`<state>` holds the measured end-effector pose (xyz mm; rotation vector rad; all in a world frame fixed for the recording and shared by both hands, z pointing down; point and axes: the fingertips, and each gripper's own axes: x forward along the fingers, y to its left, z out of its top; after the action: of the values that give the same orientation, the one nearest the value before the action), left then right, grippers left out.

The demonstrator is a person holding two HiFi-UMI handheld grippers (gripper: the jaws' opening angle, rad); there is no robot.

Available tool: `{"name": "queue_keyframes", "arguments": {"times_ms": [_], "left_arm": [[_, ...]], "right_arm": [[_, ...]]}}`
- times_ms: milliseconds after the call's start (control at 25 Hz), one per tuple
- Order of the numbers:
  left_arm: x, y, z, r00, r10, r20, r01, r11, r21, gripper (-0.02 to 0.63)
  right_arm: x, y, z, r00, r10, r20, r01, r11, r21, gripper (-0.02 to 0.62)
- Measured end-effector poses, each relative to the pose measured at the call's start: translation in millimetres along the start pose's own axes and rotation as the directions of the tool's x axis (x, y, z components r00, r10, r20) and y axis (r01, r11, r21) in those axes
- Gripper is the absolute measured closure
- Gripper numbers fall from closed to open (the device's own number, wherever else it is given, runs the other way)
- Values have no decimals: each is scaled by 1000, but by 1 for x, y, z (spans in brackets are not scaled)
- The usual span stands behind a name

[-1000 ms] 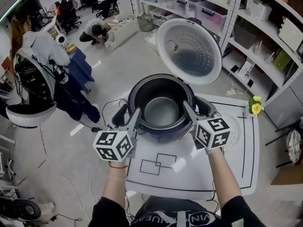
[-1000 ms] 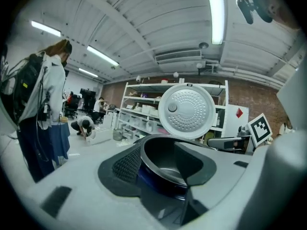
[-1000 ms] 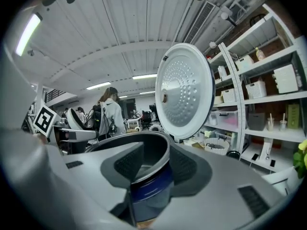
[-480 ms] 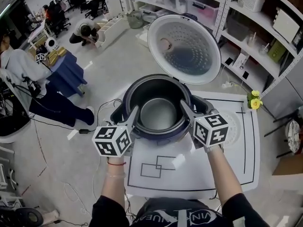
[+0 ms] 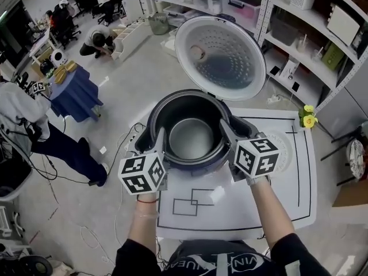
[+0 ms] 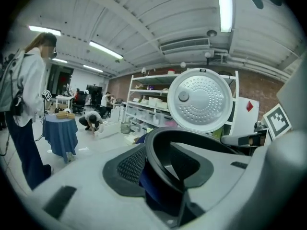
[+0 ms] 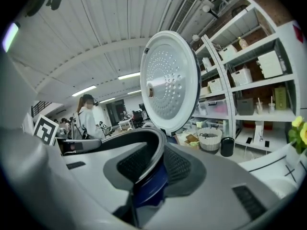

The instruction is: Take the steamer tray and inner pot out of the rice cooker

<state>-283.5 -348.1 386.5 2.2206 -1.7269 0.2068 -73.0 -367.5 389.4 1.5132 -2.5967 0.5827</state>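
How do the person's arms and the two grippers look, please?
The left gripper and right gripper are light grey, each with a white cube of black square markers. Their tongs carry dark mesh-textured pads. The sleeves are black, and a thin red band circles the left wrist.

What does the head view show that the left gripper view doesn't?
Only the head view: the grey bottom of the inner pot, the white mat and the yellow flowers. Only the left gripper view: the ceiling lights, and the jaws of the left gripper, which have just been closing, pressed on that pot's rim. Both: the open lid and the blue-draped table.
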Motion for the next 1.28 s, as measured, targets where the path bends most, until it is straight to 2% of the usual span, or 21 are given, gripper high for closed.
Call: {"name": "queue_keyframes", "arguments": {"times_ms": [240,400,640,1040,1280], "left_arm": [[-5,1,5,998,-10,63,16,995,-101,449],[-11,-3,8,997,7,83,-1,997,-74,449],[-21,-4,24,990,-21,139,33,995,-90,474],[-48,-27,80,955,-72,289,88,995,-45,483],[-63,-38,98,939,-88,331,107,993,-40,488]], "right_arm": [[-7,5,11,998,0,65,1,1000,-3,500],[-13,8,18,995,1,100,-1,1000,-1,503],[-24,16,35,986,-5,167,8,1000,-16,503],[-57,25,79,950,-19,310,22,1000,-5,503],[-79,33,100,929,-18,369,16,1000,10,503]]}}
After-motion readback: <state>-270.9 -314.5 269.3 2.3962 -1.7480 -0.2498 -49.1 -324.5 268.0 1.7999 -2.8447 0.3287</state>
